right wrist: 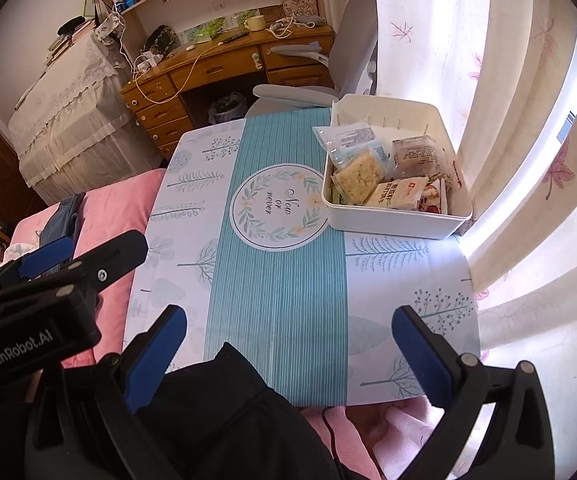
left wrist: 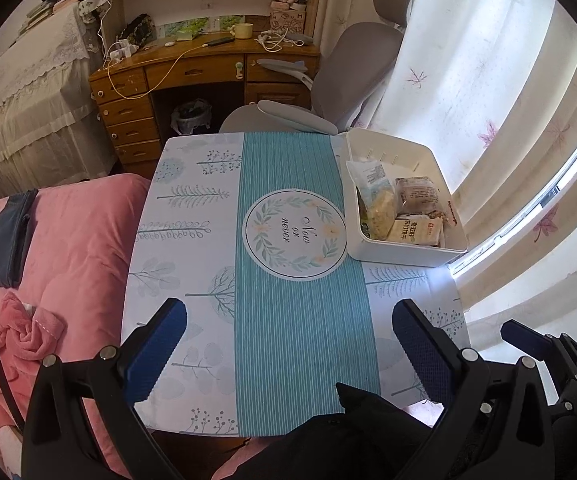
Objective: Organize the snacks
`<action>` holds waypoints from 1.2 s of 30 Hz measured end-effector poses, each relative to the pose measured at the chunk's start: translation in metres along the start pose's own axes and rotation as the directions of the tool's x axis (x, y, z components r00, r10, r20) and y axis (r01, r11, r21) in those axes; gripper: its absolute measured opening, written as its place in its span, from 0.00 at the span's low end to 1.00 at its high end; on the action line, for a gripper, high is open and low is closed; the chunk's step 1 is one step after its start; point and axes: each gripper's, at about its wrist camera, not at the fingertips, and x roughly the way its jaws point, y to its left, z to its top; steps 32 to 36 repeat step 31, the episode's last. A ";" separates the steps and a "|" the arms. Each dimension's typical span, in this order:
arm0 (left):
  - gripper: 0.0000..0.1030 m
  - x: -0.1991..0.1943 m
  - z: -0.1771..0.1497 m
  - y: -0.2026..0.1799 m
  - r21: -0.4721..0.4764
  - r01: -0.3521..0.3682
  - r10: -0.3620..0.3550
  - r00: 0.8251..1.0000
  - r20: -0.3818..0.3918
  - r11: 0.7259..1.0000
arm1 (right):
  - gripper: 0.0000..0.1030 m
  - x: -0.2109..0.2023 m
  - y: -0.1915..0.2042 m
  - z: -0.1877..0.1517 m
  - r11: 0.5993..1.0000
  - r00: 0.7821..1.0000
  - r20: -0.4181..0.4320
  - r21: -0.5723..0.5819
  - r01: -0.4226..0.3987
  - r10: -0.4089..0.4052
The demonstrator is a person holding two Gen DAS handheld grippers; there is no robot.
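A white plastic bin point(left wrist: 392, 254) point(right wrist: 392, 226) stands at the table's far right. It holds several snack packets: a clear pack of yellow crisp cake point(left wrist: 376, 208) point(right wrist: 358, 176), a cream cracker pack point(left wrist: 416, 230) point(right wrist: 398, 194) and a brownish wrapped pack point(left wrist: 414, 192) point(right wrist: 414, 154). My left gripper point(left wrist: 288, 344) is open and empty above the near table edge. My right gripper point(right wrist: 288, 348) is open and empty, also at the near edge, well short of the bin. The left gripper's body point(right wrist: 48, 280) shows at the left of the right wrist view.
The small table point(left wrist: 192, 240) wears a teal and white printed cloth. A pink bed point(left wrist: 68, 248) lies to its left. A grey office chair point(left wrist: 328, 80) and a wooden desk point(left wrist: 192, 72) stand behind it. Curtains point(left wrist: 488, 100) hang on the right. Dark clothing point(right wrist: 228, 420) is at the bottom.
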 end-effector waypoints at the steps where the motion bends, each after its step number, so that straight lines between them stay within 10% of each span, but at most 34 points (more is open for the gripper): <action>1: 0.99 0.000 -0.001 0.000 -0.002 -0.001 0.001 1.000 -0.002 1.000 | 1.00 0.001 0.000 0.000 1.000 1.000 -0.005 0.001 -0.003 0.003; 36: 0.99 -0.004 -0.010 -0.005 0.011 -0.049 0.049 0.999 0.000 0.999 | 1.00 0.008 -0.001 -0.004 0.997 0.997 -0.030 -0.007 -0.076 0.076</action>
